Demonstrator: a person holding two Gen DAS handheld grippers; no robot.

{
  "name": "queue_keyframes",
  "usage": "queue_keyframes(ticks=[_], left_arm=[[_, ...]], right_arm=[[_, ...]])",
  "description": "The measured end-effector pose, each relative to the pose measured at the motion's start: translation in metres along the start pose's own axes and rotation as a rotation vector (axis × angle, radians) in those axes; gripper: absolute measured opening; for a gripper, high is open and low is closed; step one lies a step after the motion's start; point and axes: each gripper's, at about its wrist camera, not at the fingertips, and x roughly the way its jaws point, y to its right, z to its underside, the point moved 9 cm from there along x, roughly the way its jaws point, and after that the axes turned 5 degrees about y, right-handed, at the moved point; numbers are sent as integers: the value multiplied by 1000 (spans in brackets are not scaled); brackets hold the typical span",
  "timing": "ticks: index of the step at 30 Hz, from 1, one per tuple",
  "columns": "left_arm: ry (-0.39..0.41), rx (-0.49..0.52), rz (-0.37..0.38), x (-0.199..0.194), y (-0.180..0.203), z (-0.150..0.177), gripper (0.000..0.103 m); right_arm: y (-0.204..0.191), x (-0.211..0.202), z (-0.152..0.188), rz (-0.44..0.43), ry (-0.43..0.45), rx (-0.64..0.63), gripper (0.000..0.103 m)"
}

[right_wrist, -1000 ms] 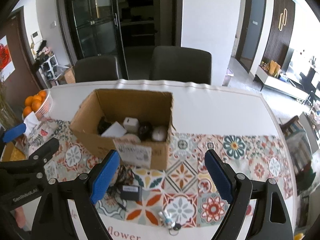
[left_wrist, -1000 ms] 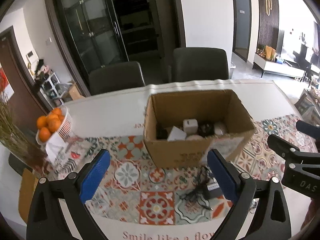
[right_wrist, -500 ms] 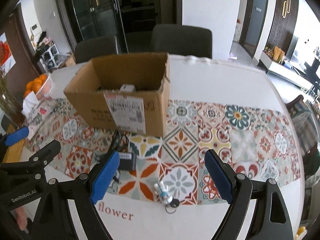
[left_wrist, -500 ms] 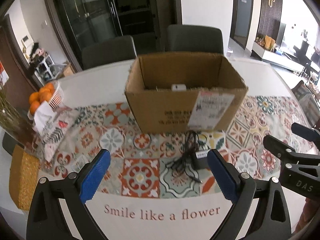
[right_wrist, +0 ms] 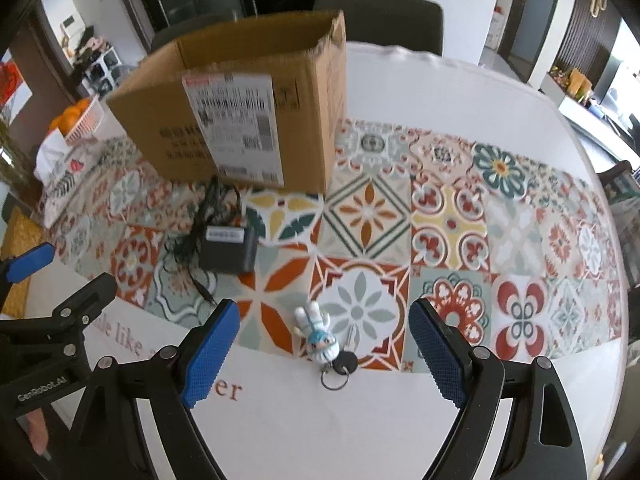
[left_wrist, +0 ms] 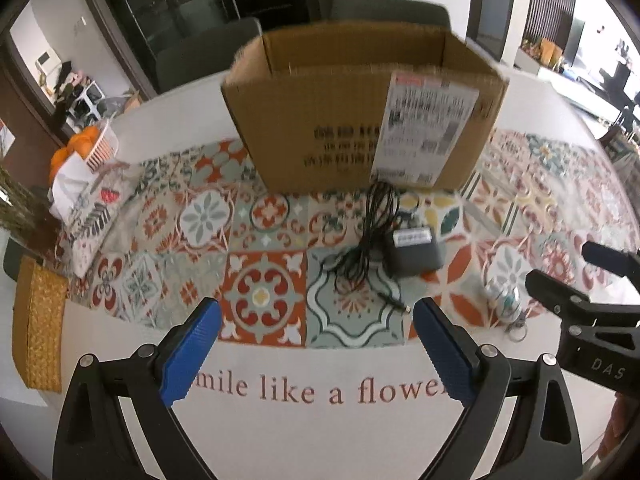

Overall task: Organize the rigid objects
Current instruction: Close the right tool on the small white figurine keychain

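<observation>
- The cardboard box (left_wrist: 360, 112) stands open-topped on the patterned counter (right_wrist: 460, 220), presumably the place where loose items are collected; its contents are hidden from this low angle.
- The black power adapter (left_wrist: 414, 254) lies just in front of the box, its tangled cord (left_wrist: 368, 236) trailing beside it.
- The left hand-held gripper (left_wrist: 316, 348) hovers near the adapter, jaws wide apart and empty, apparently lined up for it.
- The small figurine keychain (right_wrist: 320, 340) sits between the spread, empty jaws of the right hand-held gripper (right_wrist: 324, 348), likely its pick.
</observation>
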Motion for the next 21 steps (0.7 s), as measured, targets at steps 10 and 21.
queue_keyframes(ticks=[10,21], left_arm=[[-105,-35,-1,31,6,39,97],[-179,-59,1,51,15,63,97]], right_arm=[[-2,34,26,-32,-83,-54,82],[-3,66,47,-67,-155,-79,65]])
